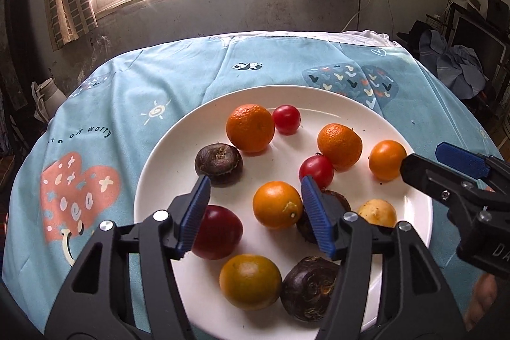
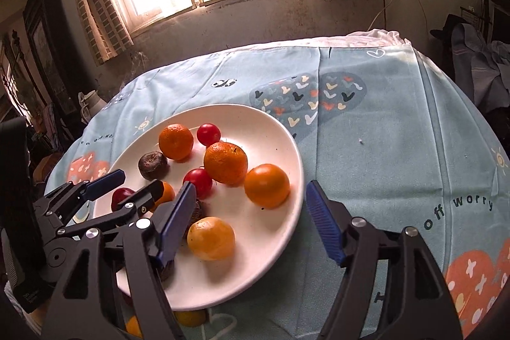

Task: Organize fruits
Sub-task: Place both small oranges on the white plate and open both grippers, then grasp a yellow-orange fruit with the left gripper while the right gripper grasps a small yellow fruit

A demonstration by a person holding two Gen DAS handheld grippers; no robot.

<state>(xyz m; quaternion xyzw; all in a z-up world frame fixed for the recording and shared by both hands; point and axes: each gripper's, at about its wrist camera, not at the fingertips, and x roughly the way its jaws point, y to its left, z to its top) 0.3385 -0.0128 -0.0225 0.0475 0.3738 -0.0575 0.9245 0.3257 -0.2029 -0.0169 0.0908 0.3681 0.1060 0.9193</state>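
Note:
A white plate on a blue cloth holds several small oranges, red cherry tomatoes and dark water chestnuts. My left gripper is open above the plate's near side, with an orange between its pads, not touching. A dark red fruit lies behind its left pad. My right gripper is open and empty over the plate's right rim, near a yellow-orange fruit and an orange. In the left wrist view the right gripper stands open by an orange.
The blue patterned tablecloth covers the table to the right of the plate. More orange fruit lies on the cloth by the plate's near rim. A white jug stands beyond the table's left edge. Wall and window are behind.

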